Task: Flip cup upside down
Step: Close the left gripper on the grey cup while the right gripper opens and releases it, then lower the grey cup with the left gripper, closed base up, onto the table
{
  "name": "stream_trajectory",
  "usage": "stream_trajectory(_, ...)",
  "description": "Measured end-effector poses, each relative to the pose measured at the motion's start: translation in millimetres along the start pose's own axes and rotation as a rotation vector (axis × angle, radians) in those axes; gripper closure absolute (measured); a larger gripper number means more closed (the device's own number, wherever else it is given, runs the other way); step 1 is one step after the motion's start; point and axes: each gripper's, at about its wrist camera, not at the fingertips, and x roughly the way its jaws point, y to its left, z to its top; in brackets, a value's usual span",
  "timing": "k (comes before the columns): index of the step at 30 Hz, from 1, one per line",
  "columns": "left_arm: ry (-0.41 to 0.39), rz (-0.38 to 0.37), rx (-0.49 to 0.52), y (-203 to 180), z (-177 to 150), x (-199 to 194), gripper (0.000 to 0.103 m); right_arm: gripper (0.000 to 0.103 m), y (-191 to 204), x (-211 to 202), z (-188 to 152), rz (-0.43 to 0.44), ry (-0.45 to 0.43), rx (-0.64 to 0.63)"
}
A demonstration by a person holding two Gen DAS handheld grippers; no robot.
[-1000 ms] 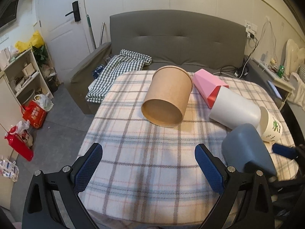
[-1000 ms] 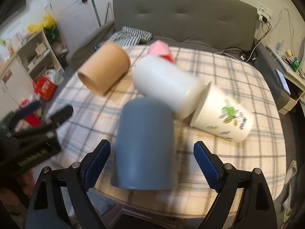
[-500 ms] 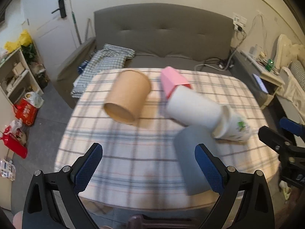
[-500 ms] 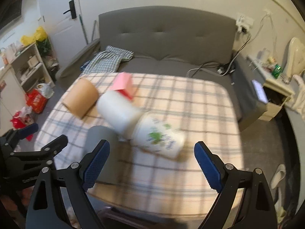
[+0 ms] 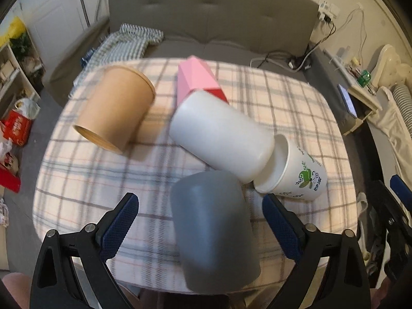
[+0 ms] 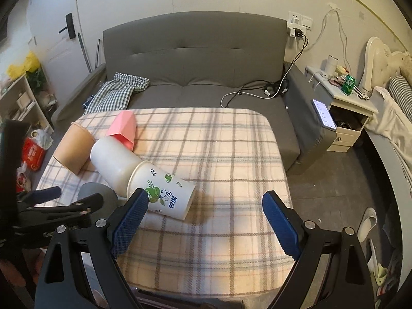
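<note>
On the plaid tablecloth (image 5: 97,180) near its front edge stands the grey cup (image 5: 213,234), closed end up and mouth down, framed between the two blue-padded fingers of the left gripper (image 5: 200,225), whose jaws are spread wide on either side of it without touching; in the right wrist view only a sliver of this cup shows behind that gripper's black frame. Just behind the grey cup lies a plain white cup (image 5: 221,136) on its side, its closed end nested into the mouth of a white paper cup with green leaf print (image 5: 296,175), also on its side. A pink carton (image 5: 198,79) lies behind the white cup, touching it, and a brown paper cup (image 5: 116,108) rests on its side to the left, apart from the others. The right gripper (image 6: 206,221) hangs released and empty over the right part of the cloth, near the printed cup. A grey sofa (image 6: 195,51) stands beyond the table
</note>
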Motion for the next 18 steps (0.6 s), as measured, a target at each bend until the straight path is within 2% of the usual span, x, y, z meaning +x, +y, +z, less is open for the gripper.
stream_trajectory(6,0.091,-0.062,-0.047,6.5,9.4,20.9,0.008,0.012,-0.7,7.9,0.6,0.004,0.011,0.004)
stream_trajectory(8,0.134,-0.069,-0.048,7.4,10.4,26.9,0.027,0.012,-0.4,10.1,0.4,0.007,0.015,0.003)
stream_trajectory(14,0.177,-0.11,-0.089,16.0,12.7,25.5,0.029,0.012,-0.4,9.3,2.0,0.023,0.006,0.008)
stream_trajectory(18,0.141,-0.109,-0.078,16.7,17.8,10.3,0.029,0.012,-0.5,7.7,1.9,0.025,0.002,0.01)
